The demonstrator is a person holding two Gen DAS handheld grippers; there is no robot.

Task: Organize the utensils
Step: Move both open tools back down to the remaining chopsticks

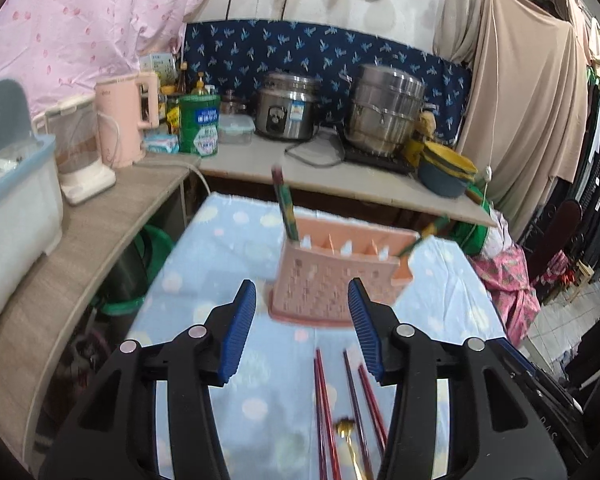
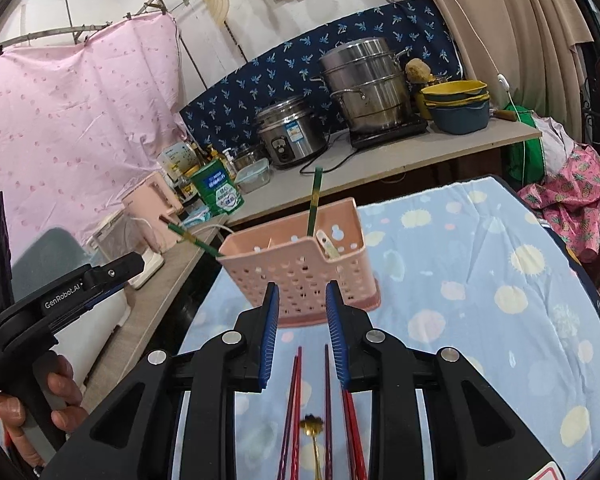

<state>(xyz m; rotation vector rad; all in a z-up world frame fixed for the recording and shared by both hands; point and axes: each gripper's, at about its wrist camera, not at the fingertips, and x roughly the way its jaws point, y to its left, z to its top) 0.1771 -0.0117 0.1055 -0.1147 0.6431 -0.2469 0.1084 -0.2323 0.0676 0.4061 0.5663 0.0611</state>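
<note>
We hold a black two-finger gripper in each hand, both tilted downward over a table covered with a light blue cloth printed with pale dots. Our left gripper has its blue-padded fingers wide apart with nothing between them. Our right gripper has its fingers closer together but still parted, also gripping nothing. In the right wrist view, our left hand wraps around the handle of its gripper at the lower left edge.

Just beyond both sets of fingertips stands a pink perforated utensil holder, upright on the cloth, with divided compartments. One green chopstick stands nearly upright in it; another green chopstick leans out over one end. A pale utensil rests inside near the corner; what kind it is we cannot tell.

On the cloth beneath the grippers lie several red chopsticks, roughly parallel, and among them a small gold spoon with a flower-shaped bowl.
</note>
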